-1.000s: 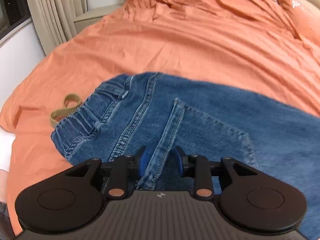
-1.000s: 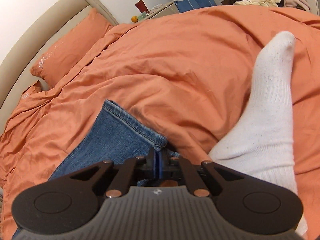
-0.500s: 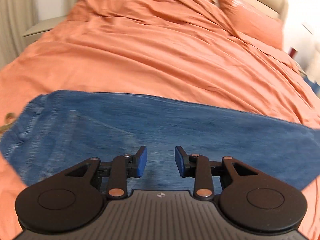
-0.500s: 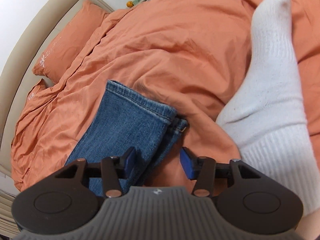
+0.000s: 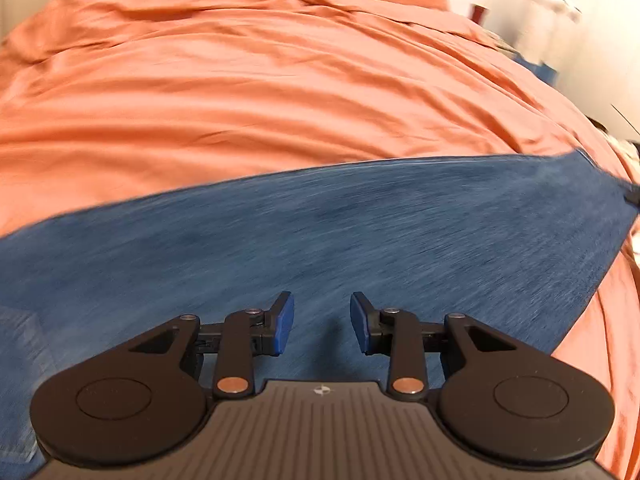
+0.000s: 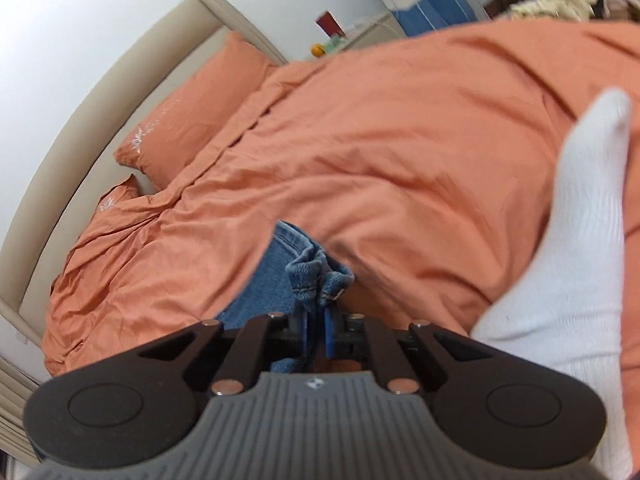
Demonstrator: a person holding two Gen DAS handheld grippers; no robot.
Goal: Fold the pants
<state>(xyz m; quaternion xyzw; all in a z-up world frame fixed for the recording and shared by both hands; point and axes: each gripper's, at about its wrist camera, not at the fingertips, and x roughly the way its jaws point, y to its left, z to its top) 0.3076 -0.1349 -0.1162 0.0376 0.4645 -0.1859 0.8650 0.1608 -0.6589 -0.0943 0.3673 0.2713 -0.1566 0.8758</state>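
Note:
Blue jeans lie stretched left to right across the orange bedcover, blurred by motion in the left wrist view. My left gripper is open and empty, just above the leg fabric. In the right wrist view my right gripper is shut on the bunched hem of the jeans and lifts it off the bedcover. The waist end is out of view.
A foot in a white sock rests on the bed right of my right gripper. An orange pillow lies against the beige headboard. A nightstand with a red cup stands beyond the bed.
My left gripper has swept right along the jeans, from the waistband to the leg, staying open. My right gripper opened, then shut on the leg hem and raised it.

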